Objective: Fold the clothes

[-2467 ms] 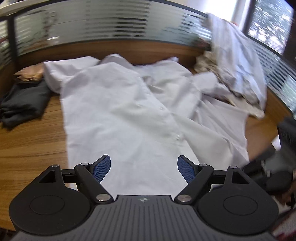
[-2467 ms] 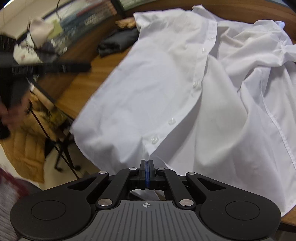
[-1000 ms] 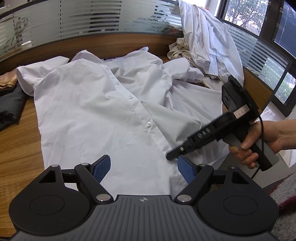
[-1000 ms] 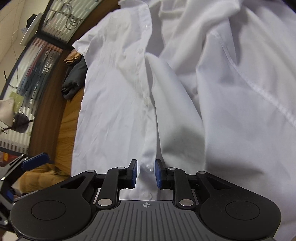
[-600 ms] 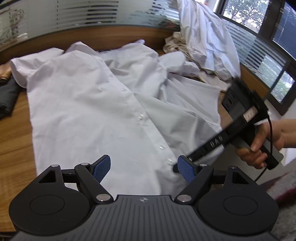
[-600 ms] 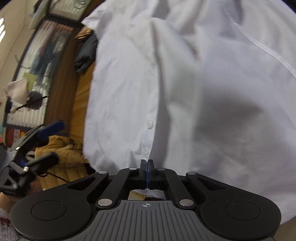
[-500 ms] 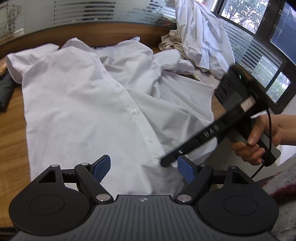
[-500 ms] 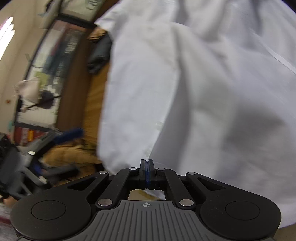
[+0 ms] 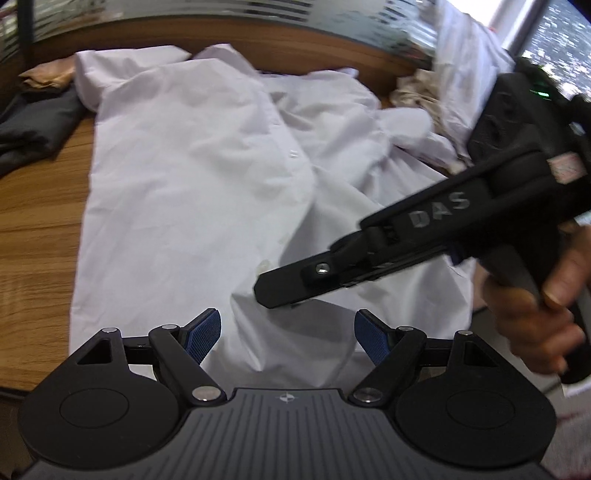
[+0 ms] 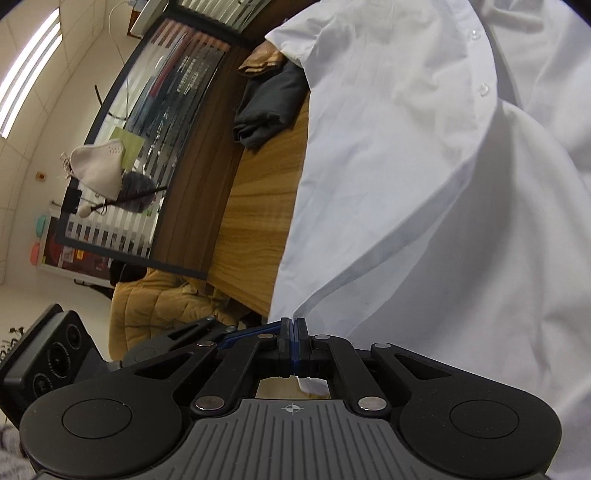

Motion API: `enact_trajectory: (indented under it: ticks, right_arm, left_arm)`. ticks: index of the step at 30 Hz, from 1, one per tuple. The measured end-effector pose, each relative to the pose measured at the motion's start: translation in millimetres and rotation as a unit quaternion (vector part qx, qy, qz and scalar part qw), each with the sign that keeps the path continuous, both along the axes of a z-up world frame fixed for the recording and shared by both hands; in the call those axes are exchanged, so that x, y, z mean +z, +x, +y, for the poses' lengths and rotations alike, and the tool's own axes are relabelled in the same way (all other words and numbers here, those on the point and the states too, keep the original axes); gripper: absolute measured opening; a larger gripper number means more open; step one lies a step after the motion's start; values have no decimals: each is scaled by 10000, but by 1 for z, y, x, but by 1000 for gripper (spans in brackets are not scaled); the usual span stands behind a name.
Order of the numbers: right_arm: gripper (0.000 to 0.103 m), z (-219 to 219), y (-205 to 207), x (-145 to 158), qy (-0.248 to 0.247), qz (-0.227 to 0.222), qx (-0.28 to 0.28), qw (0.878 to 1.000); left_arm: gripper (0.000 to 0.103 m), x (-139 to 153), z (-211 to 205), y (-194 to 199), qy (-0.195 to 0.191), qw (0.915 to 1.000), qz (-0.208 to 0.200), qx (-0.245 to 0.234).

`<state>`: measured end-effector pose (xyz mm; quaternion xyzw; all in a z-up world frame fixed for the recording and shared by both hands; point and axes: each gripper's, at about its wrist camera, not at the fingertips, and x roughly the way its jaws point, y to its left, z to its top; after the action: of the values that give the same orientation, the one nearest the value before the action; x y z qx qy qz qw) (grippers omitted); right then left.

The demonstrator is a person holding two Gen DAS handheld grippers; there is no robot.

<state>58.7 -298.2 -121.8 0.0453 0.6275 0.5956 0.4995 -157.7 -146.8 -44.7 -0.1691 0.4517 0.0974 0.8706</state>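
A white button shirt lies spread on the wooden table, its collar at the far side. My left gripper is open and empty, just above the shirt's near hem. My right gripper is shut on the shirt's bottom front edge and lifts it off the table. In the left wrist view the right gripper reaches in from the right, a hand on its handle, with the lifted hem hanging below it.
A dark folded garment and a tan one lie at the table's far left. A pile of pale clothes sits at the far right. A wood and glass partition runs behind the table. A yellow jacket lies beside the table.
The right gripper, shut on the shirt's bottom edge, has lifted and carried it left and closer to the left gripper. The left gripper stays open.
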Motion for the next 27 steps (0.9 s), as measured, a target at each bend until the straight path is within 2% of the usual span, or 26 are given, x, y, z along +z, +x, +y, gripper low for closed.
enact_trajectory:
  ticks: [2, 5, 7, 8, 12, 15, 17, 18, 19, 24, 27]
  right_arm:
    - [3, 2, 0, 2, 32, 54, -68, 10000]
    - [3, 3, 2, 4, 87, 155, -106, 9998]
    - [3, 3, 2, 7, 123, 152, -126, 9997]
    - [3, 4, 3, 8, 142, 151, -136, 9997]
    - [7, -1, 8, 13, 234, -64, -95, 9997]
    - [10, -16, 7, 9, 51, -565, 114, 9983]
    - [18, -26, 4, 5, -97, -927, 275, 9953]
    - [25, -31, 3, 3, -171, -1108, 355, 9931]
    - [26, -36, 2, 1, -245, -1288, 436, 9904]
    - [26, -61, -5, -11, -597, -2147, 797, 9716]
    - [26, -69, -13, -26, -760, -2384, 846, 9645]
  left_arm:
    - [81, 0, 3, 0, 47, 9999, -23, 93]
    - [55, 0, 6, -2, 60, 9999, -89, 58]
    - [9, 0, 7, -5, 87, 9999, -148, 2]
    - [5, 1, 9, -7, 75, 9998, -170, -5]
    - [4, 5, 26, -16, -186, 9994, -286, 47]
    - [4, 11, 39, -21, -215, 9993, -295, 52]
    - [4, 16, 48, -24, -256, 9992, -307, 38]
    - [4, 18, 52, -25, -278, 9991, -316, 25]
    - [4, 21, 55, -25, -279, 9991, -325, 7]
    - [4, 29, 61, -23, -293, 9989, -344, -90]
    - [4, 30, 60, -21, -307, 9989, -319, -125]
